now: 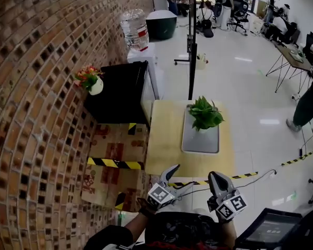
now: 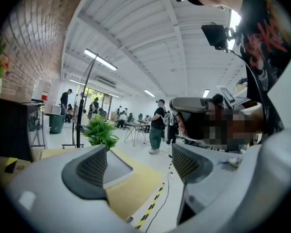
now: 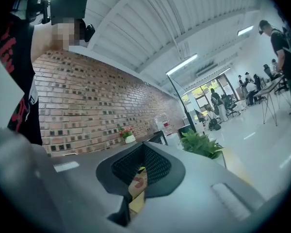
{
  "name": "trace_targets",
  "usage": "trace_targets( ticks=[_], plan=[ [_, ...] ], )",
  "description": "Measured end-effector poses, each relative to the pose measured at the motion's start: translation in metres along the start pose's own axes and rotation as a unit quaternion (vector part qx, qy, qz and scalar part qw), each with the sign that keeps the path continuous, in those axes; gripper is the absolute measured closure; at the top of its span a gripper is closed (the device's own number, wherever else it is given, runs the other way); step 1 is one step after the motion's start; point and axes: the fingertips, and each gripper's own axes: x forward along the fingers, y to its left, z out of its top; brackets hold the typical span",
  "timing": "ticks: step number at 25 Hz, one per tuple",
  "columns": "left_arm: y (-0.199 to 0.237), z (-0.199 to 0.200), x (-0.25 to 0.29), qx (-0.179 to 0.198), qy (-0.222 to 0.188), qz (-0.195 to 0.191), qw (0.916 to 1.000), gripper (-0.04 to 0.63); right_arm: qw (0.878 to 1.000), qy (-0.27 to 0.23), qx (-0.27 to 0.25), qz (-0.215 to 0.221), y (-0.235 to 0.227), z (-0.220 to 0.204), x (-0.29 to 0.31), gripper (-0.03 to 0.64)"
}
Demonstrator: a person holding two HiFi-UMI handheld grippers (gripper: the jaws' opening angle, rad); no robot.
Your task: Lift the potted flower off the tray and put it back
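"Which step is the person working on?"

"Just approaching. The potted flower (image 1: 204, 114) is sitting on its tray (image 1: 200, 142) on the bench (image 1: 164, 150), well ahead of both grippers."

"And the jaws?"

"The left gripper (image 2: 140, 165) is holding them spread, while the right gripper (image 3: 143, 161) is pressing them together on nothing. It probably needs to open before reaching for the pot."

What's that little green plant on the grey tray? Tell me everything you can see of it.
The potted plant is a small, bushy clump of bright green pointed leaves, standing upright. Its pot looks pale and is mostly hidden under the foliage. It sits at the far end of a flat grey tray, which lies on a light wooden table. Only the tray touches it. Whether the leaves are real or artificial can't be told.
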Motion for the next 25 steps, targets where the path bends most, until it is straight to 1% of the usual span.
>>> trace_targets(
  ticks=[2,3,5,7,8,10,11,12,13,14,15,16,18,21,23,25],
  plan=[
    [-0.037,0.011,-0.008,-0.013,-0.009,0.007,0.9999,0.173,1.000,-0.004,-0.019,0.015,0.012,0.005,-0.026,0.617],
    [-0.057,0.015,-0.012,-0.026,-0.011,0.007,0.9996,0.173,0.999,-0.005,-0.029,0.022,0.018,0.007,-0.041,0.617],
    [-0.097,0.028,-0.017,-0.071,-0.030,-0.009,0.9970,0.175,0.999,-0.007,-0.039,0.029,0.027,0.007,-0.072,0.617],
    [-0.137,0.046,-0.018,-0.125,-0.069,-0.036,0.9890,0.175,0.999,-0.008,-0.038,0.033,0.030,0.000,-0.105,0.617],
    [-0.155,0.051,-0.013,-0.146,-0.093,-0.043,0.9840,0.175,0.998,-0.004,-0.037,0.041,0.025,-0.007,-0.120,0.617],
    [-0.182,0.056,0.003,-0.170,-0.145,-0.035,0.9740,0.175,0.997,0.021,-0.026,0.067,0.008,-0.028,-0.142,0.617],
    [-0.194,0.059,0.005,-0.184,-0.164,-0.032,0.9686,0.175,0.997,0.029,-0.013,0.074,0.006,-0.039,-0.152,0.617],
    [-0.209,0.061,0.000,-0.204,-0.172,-0.039,0.9631,0.175,0.997,0.028,0.004,0.073,0.011,-0.048,-0.165,0.617],
    [-0.226,0.063,-0.005,-0.223,-0.170,-0.054,0.9585,0.175,0.997,0.024,0.024,0.064,0.017,-0.056,-0.179,0.617],
    [-0.245,0.065,-0.006,-0.234,-0.161,-0.071,0.9561,0.175,0.998,0.018,0.037,0.055,0.021,-0.058,-0.193,0.617],
    [-0.262,0.064,-0.004,-0.236,-0.148,-0.085,0.9565,0.175,0.998,0.013,0.042,0.050,0.022,-0.057,-0.206,0.617],
    [-0.277,0.062,-0.002,-0.233,-0.133,-0.092,0.9590,0.175,0.998,0.011,0.040,0.050,0.023,-0.054,-0.218,0.617],
    [-0.295,0.056,-0.007,-0.230,-0.107,-0.094,0.9627,0.175,0.998,0.014,0.028,0.062,0.034,-0.053,-0.235,0.617],
    [-0.306,0.059,-0.036,-0.238,-0.102,-0.110,0.9596,0.175,0.994,0.012,0.013,0.106,0.082,-0.051,-0.243,0.617],
    [-0.318,0.067,-0.049,-0.224,-0.102,-0.130,0.9604,0.175,0.992,0.006,0.007,0.127,0.111,-0.047,-0.250,0.616],
    [-0.338,0.076,-0.061,-0.195,-0.095,-0.155,0.9638,0.175,0.991,-0.004,0.014,0.134,0.134,-0.043,-0.261,0.617]
  ],
)
